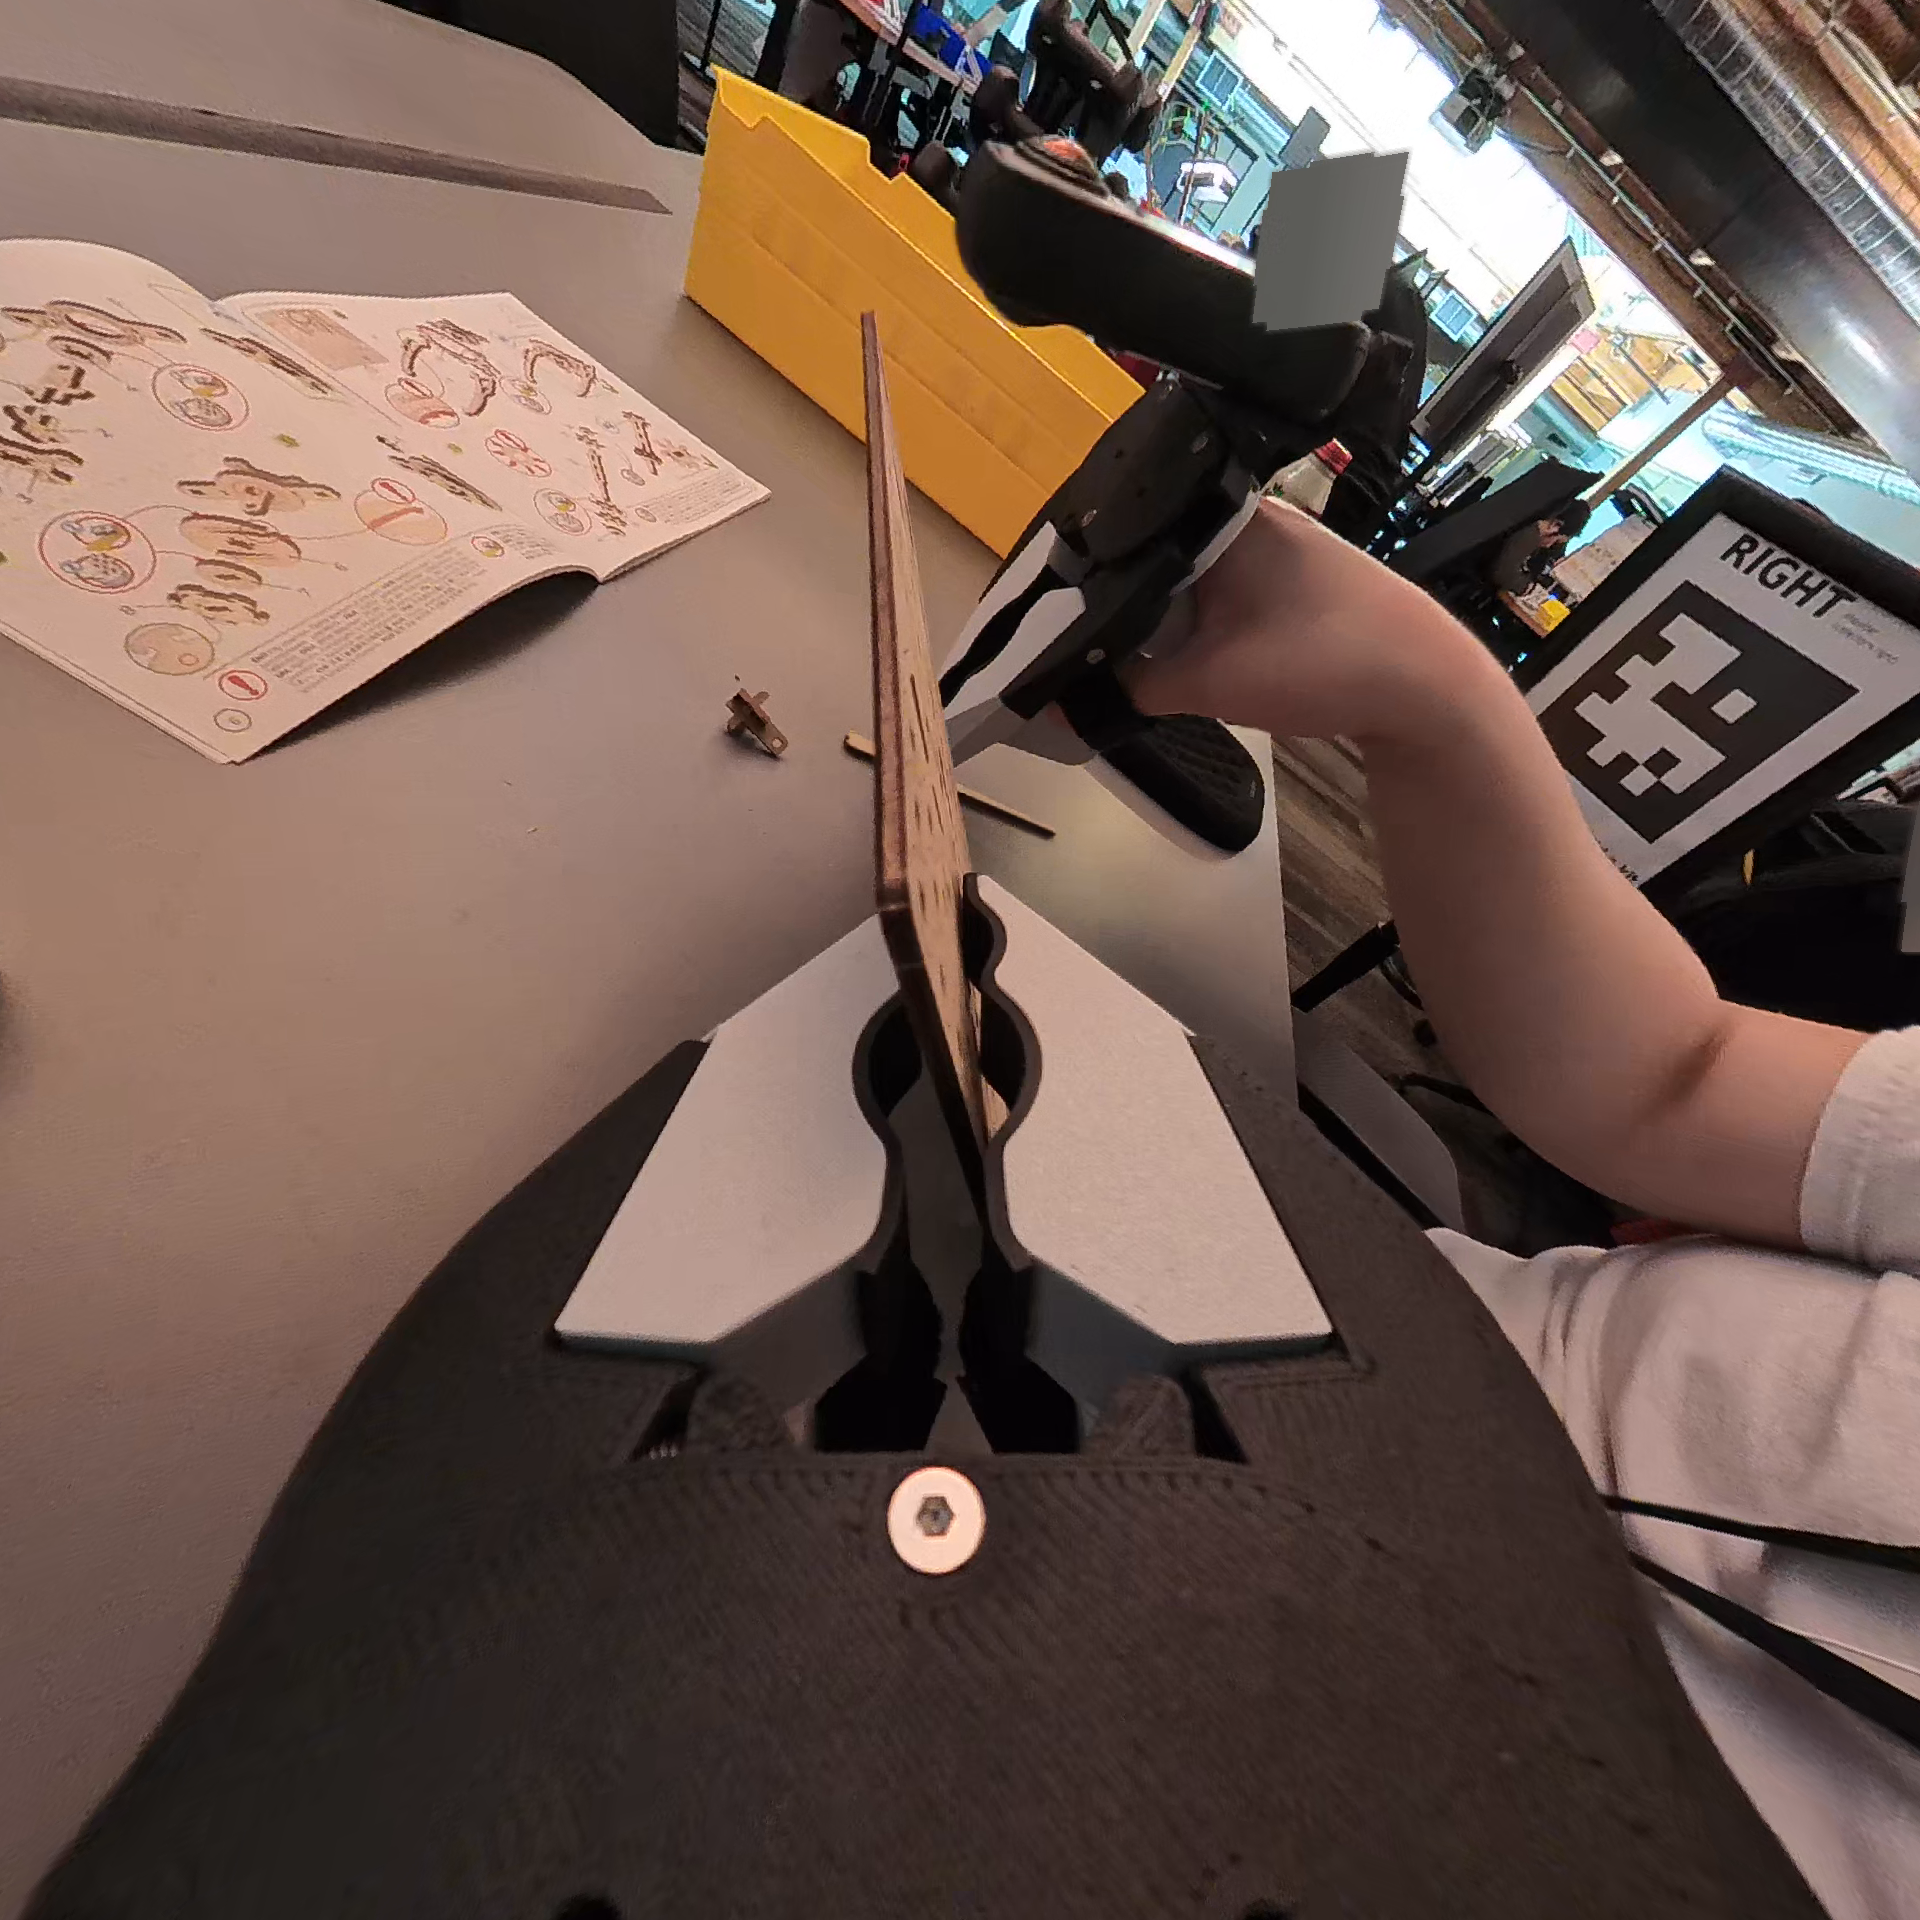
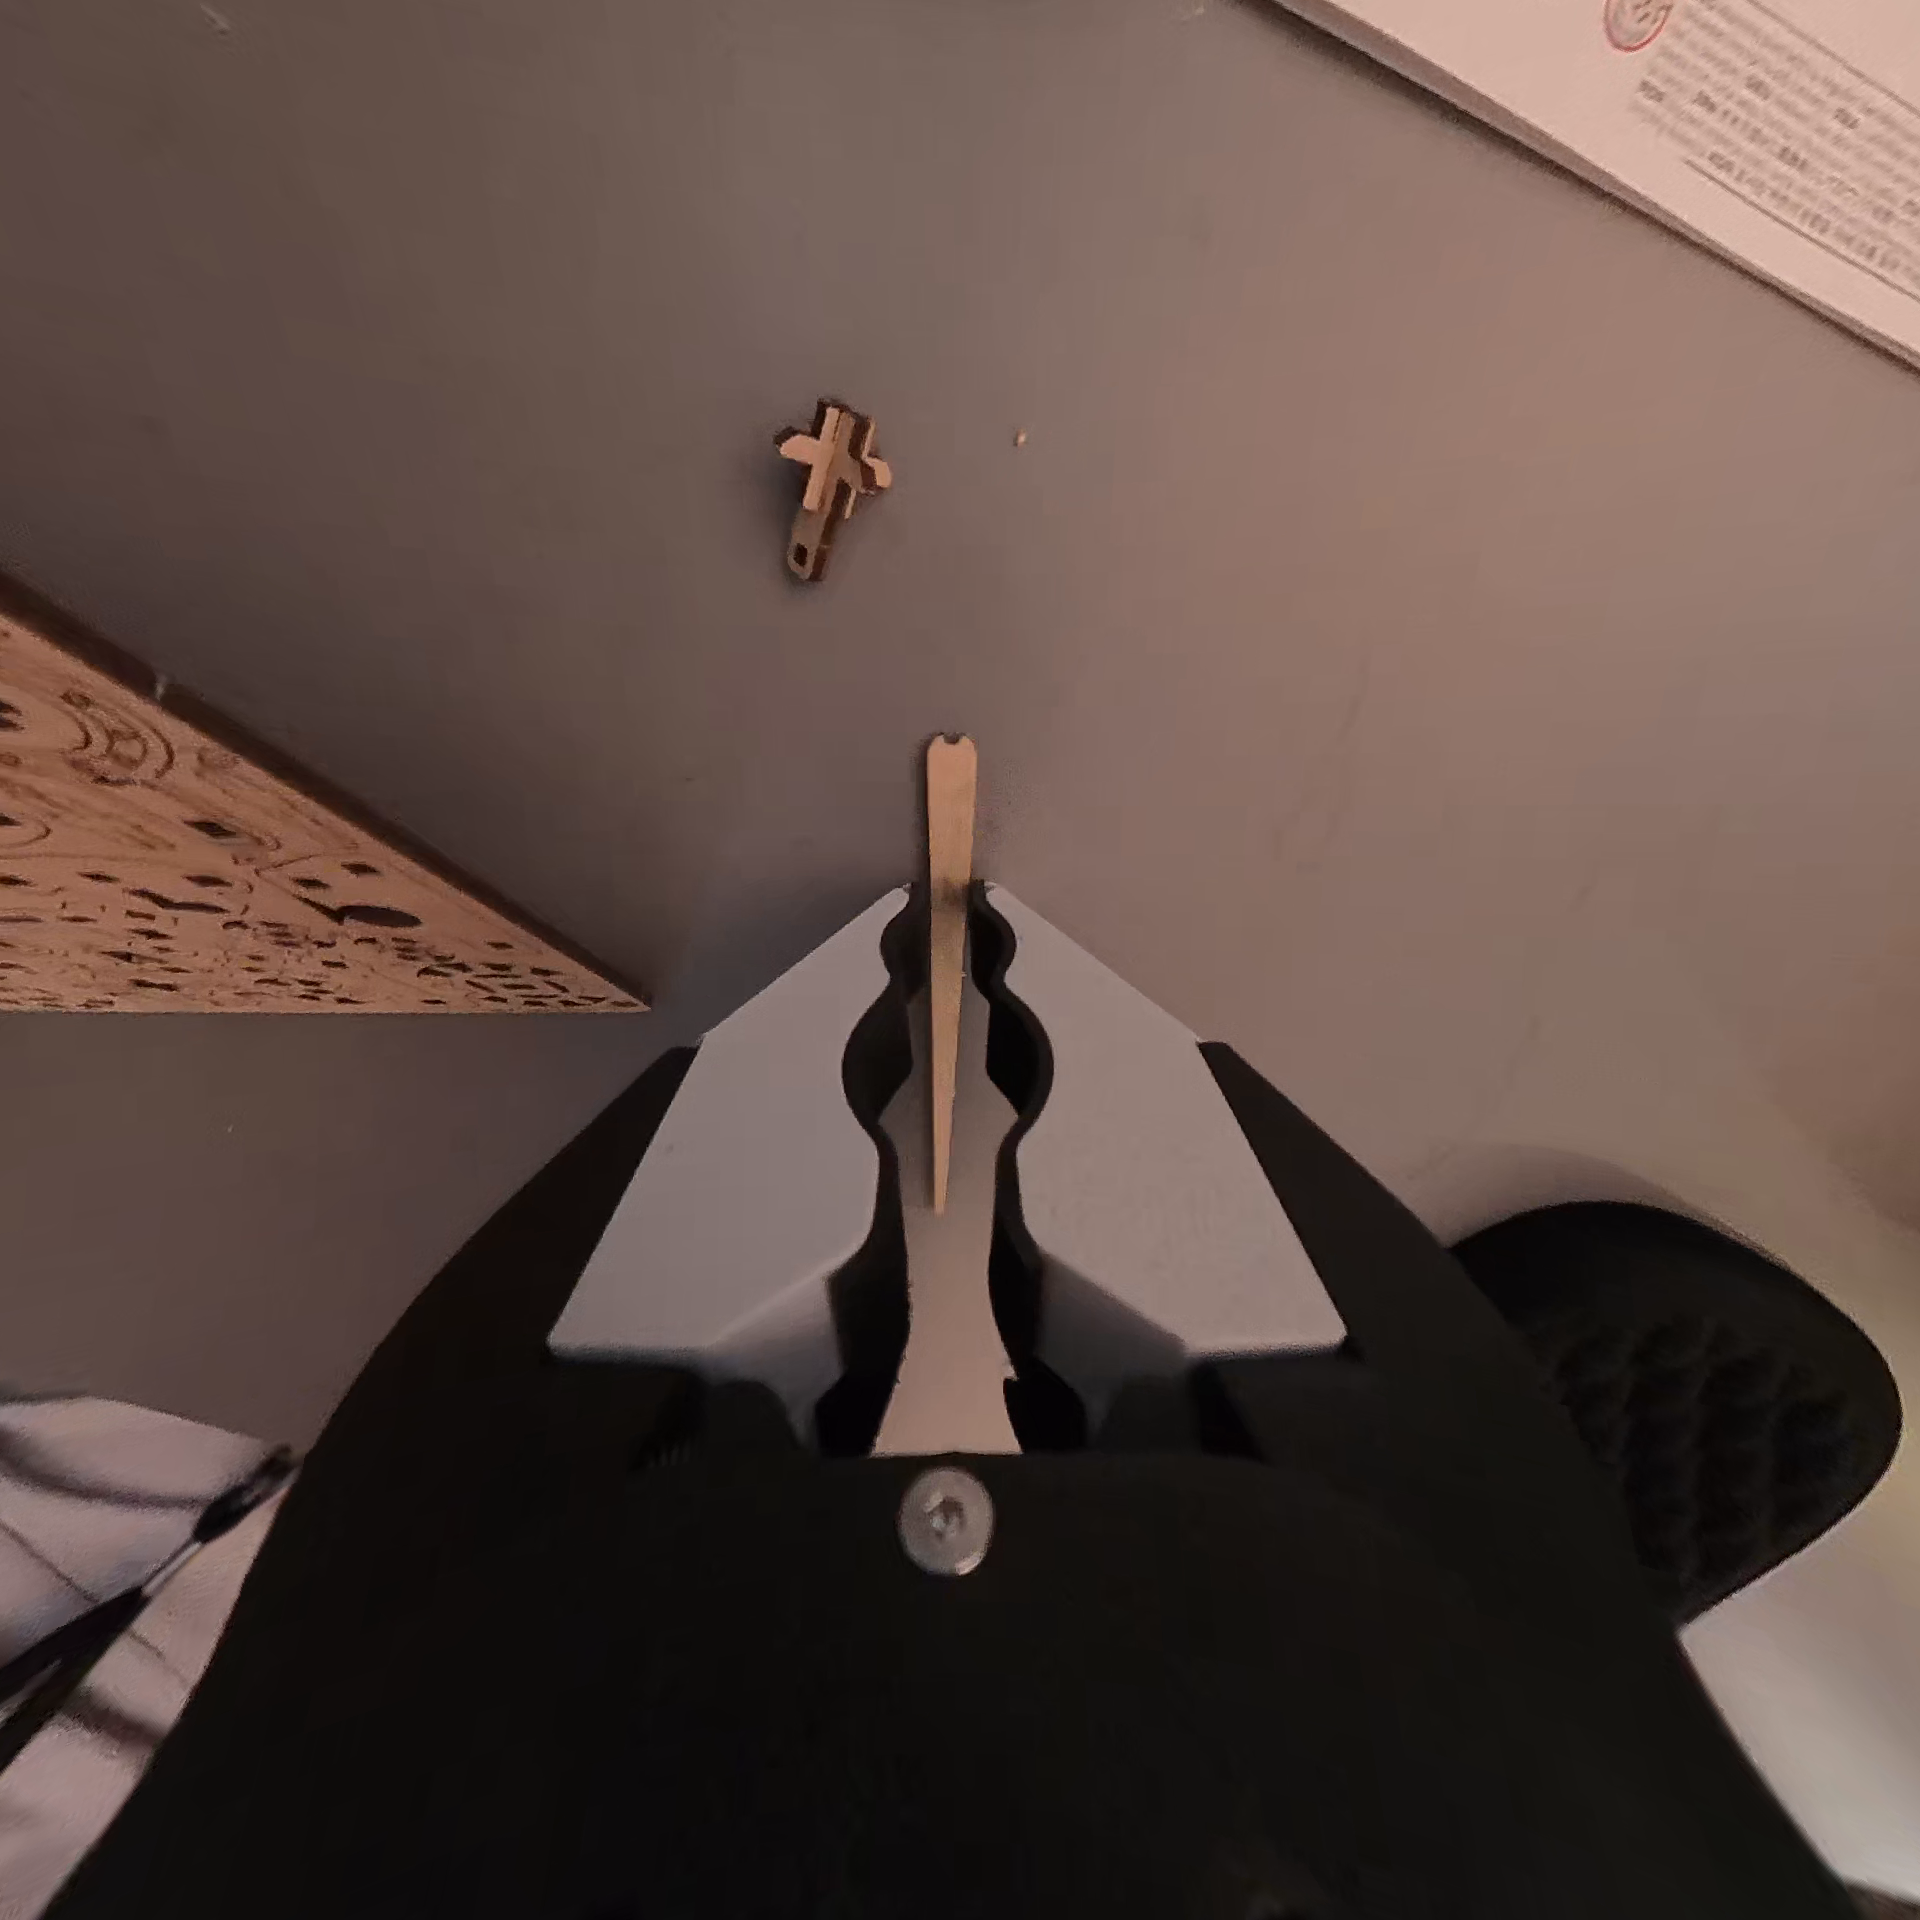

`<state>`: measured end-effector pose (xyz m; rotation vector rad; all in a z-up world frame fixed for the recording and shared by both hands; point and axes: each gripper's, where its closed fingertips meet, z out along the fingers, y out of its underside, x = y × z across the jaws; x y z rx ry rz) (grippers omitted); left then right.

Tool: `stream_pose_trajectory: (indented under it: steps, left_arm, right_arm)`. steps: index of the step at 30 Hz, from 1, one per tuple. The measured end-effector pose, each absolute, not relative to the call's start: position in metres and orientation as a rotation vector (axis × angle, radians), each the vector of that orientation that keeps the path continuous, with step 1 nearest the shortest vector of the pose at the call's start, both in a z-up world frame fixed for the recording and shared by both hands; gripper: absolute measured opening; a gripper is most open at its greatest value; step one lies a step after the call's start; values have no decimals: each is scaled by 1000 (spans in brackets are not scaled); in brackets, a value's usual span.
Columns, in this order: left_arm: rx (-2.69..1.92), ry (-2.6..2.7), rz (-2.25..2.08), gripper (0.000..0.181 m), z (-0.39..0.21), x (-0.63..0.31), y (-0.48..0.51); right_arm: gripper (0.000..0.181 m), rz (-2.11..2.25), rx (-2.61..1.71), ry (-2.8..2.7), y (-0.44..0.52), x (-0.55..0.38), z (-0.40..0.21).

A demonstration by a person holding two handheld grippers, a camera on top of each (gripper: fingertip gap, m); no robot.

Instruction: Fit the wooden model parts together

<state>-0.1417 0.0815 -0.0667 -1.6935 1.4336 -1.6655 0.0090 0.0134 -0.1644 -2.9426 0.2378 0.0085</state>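
My left gripper (image 1: 940, 914) is shut on a flat laser-cut wooden sheet (image 1: 904, 644) and holds it edge-on above the grey table (image 1: 416, 935). The sheet's corner also shows in the right wrist view (image 2: 208, 894). My right gripper (image 2: 940, 891) points down at the table, its jaws closed on a thin tapered wooden stick (image 2: 948, 810) that lies low against the table. In the left wrist view the right gripper (image 1: 961, 727) is just behind the sheet, with the stick (image 1: 1003, 808) under it. A small cross-shaped wooden assembly (image 2: 831, 483) lies beyond the stick, also visible in the left wrist view (image 1: 755, 722).
An open instruction booklet (image 1: 312, 468) lies on the left of the table; its corner shows in the right wrist view (image 2: 1766, 156). A yellow bin (image 1: 831, 270) stands at the back. The table edge (image 1: 1278, 935) is close on the right, by a person's arm (image 1: 1455, 779) and a black chair (image 2: 1662, 1403). My hands' fingertips stand some 20 cm from each other.
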Motion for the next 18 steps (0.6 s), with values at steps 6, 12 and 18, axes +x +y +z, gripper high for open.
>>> stream_pose_trajectory:
  steps: [6, 12, 18]
  left_arm:
    - [-1721, 1374, -1705, 1, -65, -143, 90]
    - [-1785, 1310, -1762, 1, -69, -143, 97]
    - [-1758, 1295, -1891, 3, -65, -141, 91]
  right_arm:
    - [6, 289, -2645, 141, 25, -4, -144]
    - [6, 564, -2109, -249, 35, -60, -63]
    - [6, 283, -2072, -505, 55, -114, -52]
